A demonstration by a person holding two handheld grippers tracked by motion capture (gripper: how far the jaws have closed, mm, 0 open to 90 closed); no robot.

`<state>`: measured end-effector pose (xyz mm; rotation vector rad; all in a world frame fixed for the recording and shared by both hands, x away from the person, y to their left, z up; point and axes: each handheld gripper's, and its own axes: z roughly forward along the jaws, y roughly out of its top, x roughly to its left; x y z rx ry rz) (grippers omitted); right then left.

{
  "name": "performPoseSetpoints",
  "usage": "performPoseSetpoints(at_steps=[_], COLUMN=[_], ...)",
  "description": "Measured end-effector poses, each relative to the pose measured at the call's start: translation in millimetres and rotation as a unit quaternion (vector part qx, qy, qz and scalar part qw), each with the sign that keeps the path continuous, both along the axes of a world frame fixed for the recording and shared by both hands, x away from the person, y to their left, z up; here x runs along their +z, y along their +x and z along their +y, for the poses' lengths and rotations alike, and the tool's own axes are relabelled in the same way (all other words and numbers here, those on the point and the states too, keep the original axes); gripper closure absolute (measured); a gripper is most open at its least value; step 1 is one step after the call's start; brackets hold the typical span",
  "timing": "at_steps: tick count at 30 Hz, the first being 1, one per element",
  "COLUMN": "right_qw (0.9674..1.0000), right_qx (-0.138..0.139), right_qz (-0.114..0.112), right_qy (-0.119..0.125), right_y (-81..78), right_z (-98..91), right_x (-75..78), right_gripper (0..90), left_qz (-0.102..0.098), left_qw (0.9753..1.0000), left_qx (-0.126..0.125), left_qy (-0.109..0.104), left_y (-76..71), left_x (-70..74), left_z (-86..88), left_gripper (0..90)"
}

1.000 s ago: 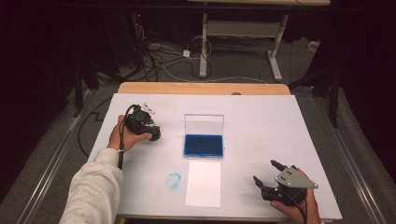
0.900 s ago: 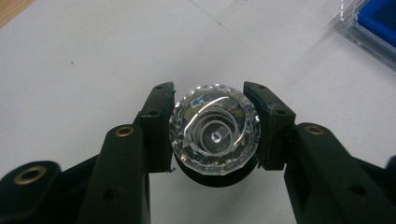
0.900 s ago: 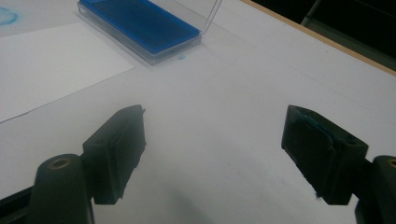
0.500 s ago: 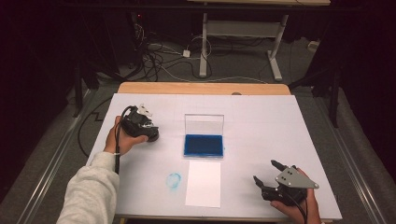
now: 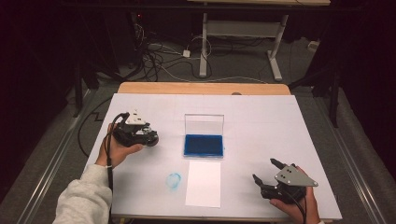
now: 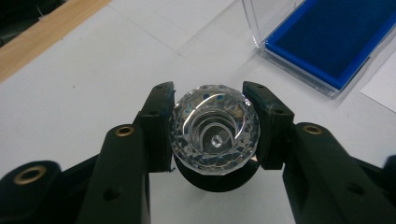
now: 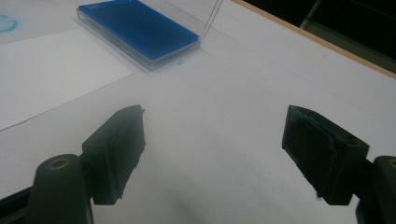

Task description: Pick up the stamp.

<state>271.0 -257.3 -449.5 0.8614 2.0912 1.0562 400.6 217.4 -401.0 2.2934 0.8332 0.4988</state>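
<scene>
My left gripper [image 6: 210, 93] is shut on a clear faceted knob [image 6: 214, 135] with a round black base beneath it. In the high view this gripper [image 5: 150, 138] sits at the table's left, left of the blue ink pad [image 5: 203, 144]. The pad lies in a clear case with its lid standing upright. A white paper sheet [image 5: 203, 183] lies in front of the pad. My right gripper [image 5: 267, 173] is open at the front right, jaws wide apart above bare table [image 7: 219, 154], aimed toward the ink pad [image 7: 137, 28].
A round blue ink mark [image 5: 173, 180] is on the white table cover left of the paper. The wooden table edge [image 5: 201, 87] runs along the far side. Cables and desk legs lie on the floor beyond.
The left hand with the knob has drifted slightly nearer to the person. The right gripper has not moved.
</scene>
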Motion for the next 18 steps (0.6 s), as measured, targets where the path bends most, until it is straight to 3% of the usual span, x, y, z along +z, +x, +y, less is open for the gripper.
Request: performPoseSetpoints(at_steps=[3,4,8,14,18], right_qw=[1.0,1.0,1.0,0.9999,0.9999], right_qx=[-0.004,-0.004,0.0,0.012,0.013], right_qz=[0.001,0.0,-0.003,0.0,-0.004], right_qy=[0.003,0.007,0.008,0.002,0.006], right_y=[3.8,5.7,11.2,9.2,7.1], right_z=[-0.2,0.2,6.5,14.9,13.1], right_x=[1.1,1.7,4.2,1.8,2.2], right_gripper=[20.4,20.3,18.2,18.0,17.7], left_qz=[-0.002,-0.011,-0.03,-0.036,-0.058], left_qw=[0.9998,0.9996,0.9989,0.9979,0.9963], left_qx=[-0.016,-0.022,-0.025,-0.04,-0.04], left_qy=[-0.007,-0.011,-0.026,-0.035,-0.048], left_y=[-5.6,-9.7,-17.1,-27.2,-37.5], left_x=[2.8,4.4,7.4,12.5,18.7], left_z=[-4.1,-7.2,-12.7,-17.3,-22.5], left_gripper=[54.5,54.5,54.5,54.5,54.5])
